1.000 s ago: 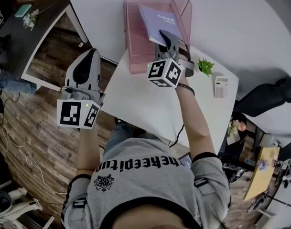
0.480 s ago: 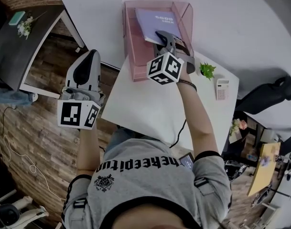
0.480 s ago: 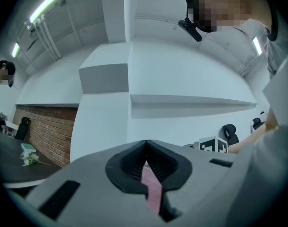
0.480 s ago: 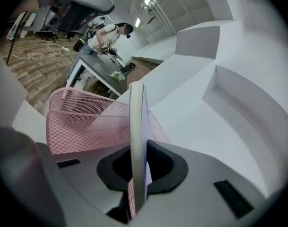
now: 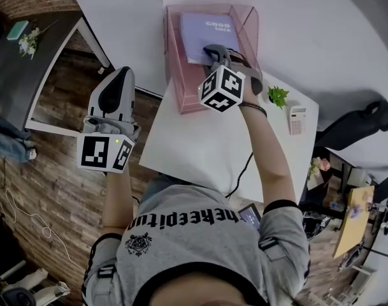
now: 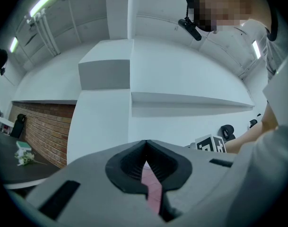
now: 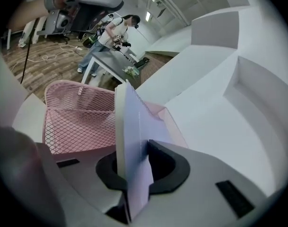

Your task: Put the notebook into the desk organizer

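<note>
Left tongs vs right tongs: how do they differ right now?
1. The right tongs have the notebook between their jaws, which are opening. The left tongs are shut with nothing in them.
2. The right tongs are over the pink organizer on the table. The left tongs hang beside the table, over the wood floor.
Shared: both are grey and hand-held.

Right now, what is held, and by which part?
The right gripper has the notebook by its near edge, jaws opening; the left gripper holds nothing.
</note>
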`<state>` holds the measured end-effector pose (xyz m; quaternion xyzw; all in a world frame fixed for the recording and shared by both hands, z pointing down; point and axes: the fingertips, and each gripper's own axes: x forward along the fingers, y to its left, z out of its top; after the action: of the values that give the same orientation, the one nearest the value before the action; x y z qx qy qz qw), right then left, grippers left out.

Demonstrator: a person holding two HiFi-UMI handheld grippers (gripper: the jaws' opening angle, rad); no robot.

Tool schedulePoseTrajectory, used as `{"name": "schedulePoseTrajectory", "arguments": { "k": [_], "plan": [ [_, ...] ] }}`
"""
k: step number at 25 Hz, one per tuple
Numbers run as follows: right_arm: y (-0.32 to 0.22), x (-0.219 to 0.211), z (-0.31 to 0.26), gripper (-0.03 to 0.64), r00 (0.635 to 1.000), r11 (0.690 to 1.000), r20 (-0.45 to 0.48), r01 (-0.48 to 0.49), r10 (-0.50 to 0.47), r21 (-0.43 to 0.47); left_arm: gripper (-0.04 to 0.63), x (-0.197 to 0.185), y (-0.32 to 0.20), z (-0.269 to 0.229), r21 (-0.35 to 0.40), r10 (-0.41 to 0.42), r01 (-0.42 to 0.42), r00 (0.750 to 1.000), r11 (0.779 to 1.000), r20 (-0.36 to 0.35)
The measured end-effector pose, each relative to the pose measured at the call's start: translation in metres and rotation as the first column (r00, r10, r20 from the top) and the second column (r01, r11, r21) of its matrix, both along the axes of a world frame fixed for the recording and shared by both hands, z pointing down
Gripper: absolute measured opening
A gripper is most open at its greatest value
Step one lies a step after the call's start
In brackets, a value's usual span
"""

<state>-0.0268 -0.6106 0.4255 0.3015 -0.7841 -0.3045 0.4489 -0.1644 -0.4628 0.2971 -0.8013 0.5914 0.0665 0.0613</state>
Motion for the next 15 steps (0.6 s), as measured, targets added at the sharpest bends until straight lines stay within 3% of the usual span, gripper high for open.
{"name": "schedulePoseTrajectory", "arguments": {
  "k": [8,15],
  "plan": [
    [0.002,-0.003,0.011,0.058,0.996,0.994,-0.067,0.044,-0.051,-0.102,0.003,-0.008,-0.007,0.0,-0.003,0.02,-0.02,1.0,1.0,0.003],
    [0.01,-0.003,0.018,0.114,0.988,0.977,-0.12,0.075,-0.1,-0.199,0.003,-0.012,-0.008,0.004,-0.011,0.036,-0.036,0.999,0.999,0.004]
  ]
}}
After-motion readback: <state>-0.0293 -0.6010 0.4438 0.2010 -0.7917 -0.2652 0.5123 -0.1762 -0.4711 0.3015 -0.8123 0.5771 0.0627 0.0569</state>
